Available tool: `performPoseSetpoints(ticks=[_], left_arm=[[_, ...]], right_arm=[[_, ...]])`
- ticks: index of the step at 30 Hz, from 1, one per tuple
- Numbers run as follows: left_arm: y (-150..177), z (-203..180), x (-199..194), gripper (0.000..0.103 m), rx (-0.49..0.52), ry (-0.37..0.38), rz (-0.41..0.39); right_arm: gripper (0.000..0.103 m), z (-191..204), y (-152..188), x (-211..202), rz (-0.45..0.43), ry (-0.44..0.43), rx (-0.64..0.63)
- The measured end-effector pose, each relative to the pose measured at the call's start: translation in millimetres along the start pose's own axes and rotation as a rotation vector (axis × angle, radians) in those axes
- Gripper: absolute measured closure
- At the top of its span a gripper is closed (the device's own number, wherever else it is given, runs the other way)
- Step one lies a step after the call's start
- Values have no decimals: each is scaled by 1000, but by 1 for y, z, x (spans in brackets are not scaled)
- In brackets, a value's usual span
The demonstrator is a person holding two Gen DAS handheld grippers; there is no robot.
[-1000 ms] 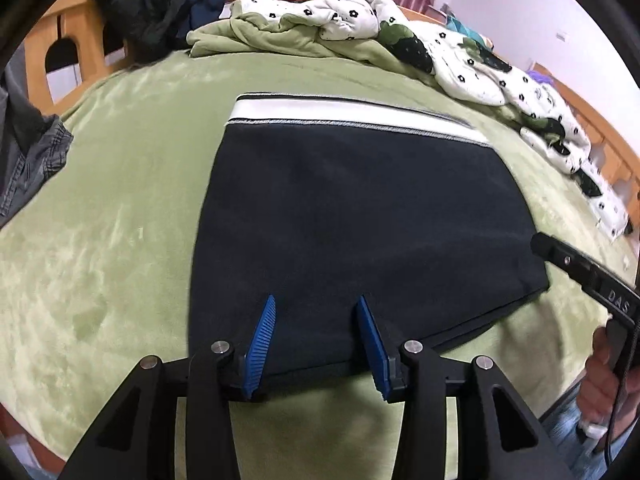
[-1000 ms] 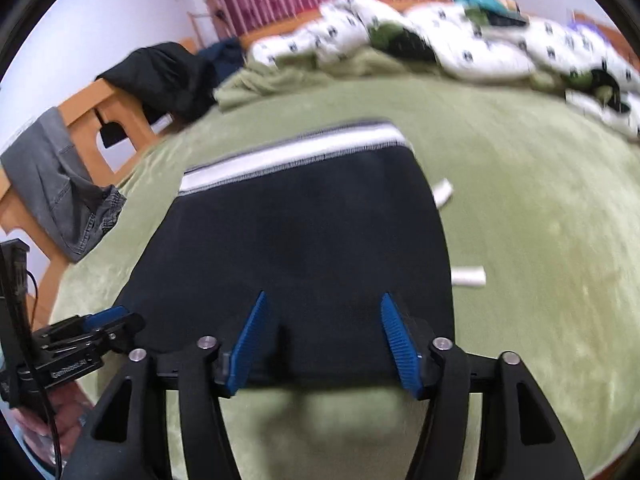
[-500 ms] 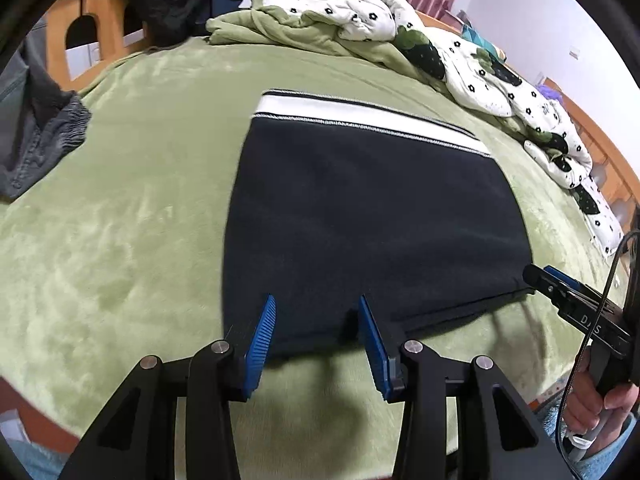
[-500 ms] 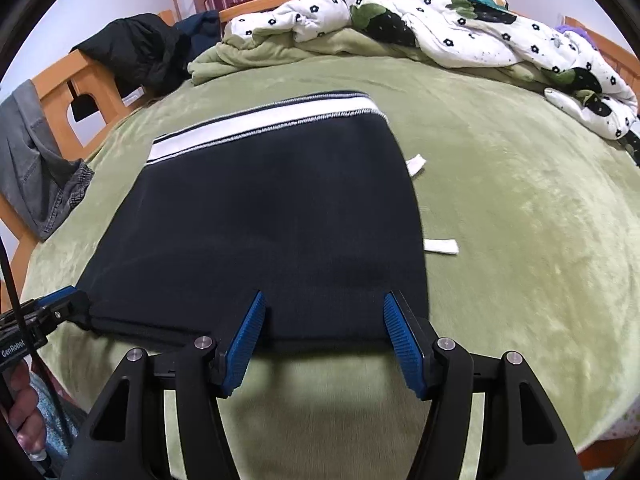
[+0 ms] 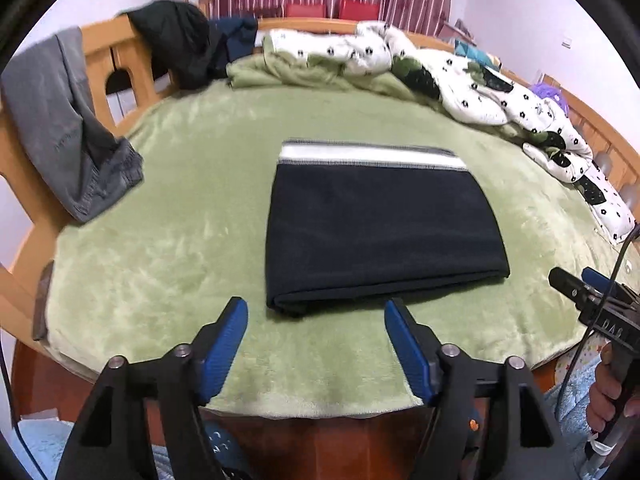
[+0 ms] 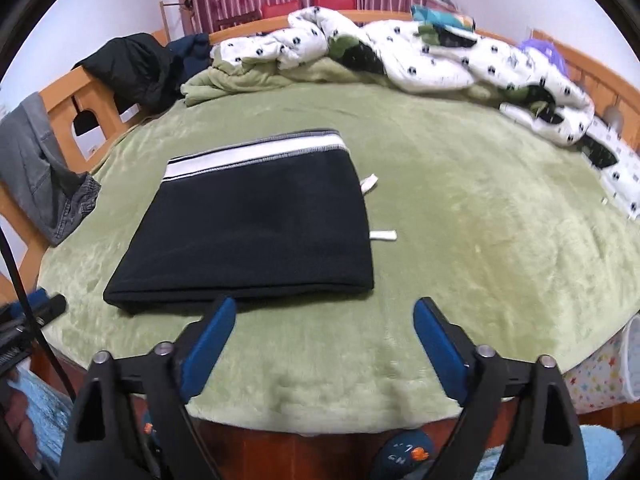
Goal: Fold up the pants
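Observation:
The black pants (image 5: 380, 232) lie folded into a flat rectangle on the green blanket, white waistband stripe at the far edge. They also show in the right wrist view (image 6: 256, 232), with two white drawstring ends (image 6: 382, 235) poking out on the right side. My left gripper (image 5: 316, 320) is open and empty, just short of the pants' near fold. My right gripper (image 6: 324, 320) is open and empty, just short of the pants' near right corner. The right gripper shows at the right edge of the left wrist view (image 5: 592, 300).
The green blanket (image 5: 160, 240) covers a bed with a wooden frame (image 5: 104, 64). A white patterned quilt (image 6: 400, 56) is heaped along the far side. Grey pants (image 5: 60, 128) and a black jacket (image 5: 176, 40) hang on the left rail. A white bin (image 6: 628, 360) stands at the right.
Both grippers opened wider and pulled back from the pants' near edge toward the bed's front edge. The pants stayed flat on the blanket.

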State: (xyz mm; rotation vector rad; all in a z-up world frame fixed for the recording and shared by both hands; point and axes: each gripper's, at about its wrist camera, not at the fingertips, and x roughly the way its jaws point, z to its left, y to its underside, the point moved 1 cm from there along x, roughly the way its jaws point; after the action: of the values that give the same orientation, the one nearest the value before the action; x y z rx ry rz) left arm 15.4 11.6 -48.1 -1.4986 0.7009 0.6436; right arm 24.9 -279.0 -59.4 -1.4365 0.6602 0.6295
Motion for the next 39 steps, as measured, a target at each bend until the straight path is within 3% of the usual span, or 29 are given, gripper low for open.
performPoseSetpoints(ticks=[3, 11, 39], left_arm=[[3, -3, -10, 24, 20, -19, -5], [15, -5, -10, 24, 12, -6, 42], [15, -11, -13, 24, 14, -12, 31]], right_arm=[[6, -1, 6, -8, 8, 30, -14], [6, -8, 22, -21, 27, 10, -20], [6, -17, 20, -25, 17, 16, -4]])
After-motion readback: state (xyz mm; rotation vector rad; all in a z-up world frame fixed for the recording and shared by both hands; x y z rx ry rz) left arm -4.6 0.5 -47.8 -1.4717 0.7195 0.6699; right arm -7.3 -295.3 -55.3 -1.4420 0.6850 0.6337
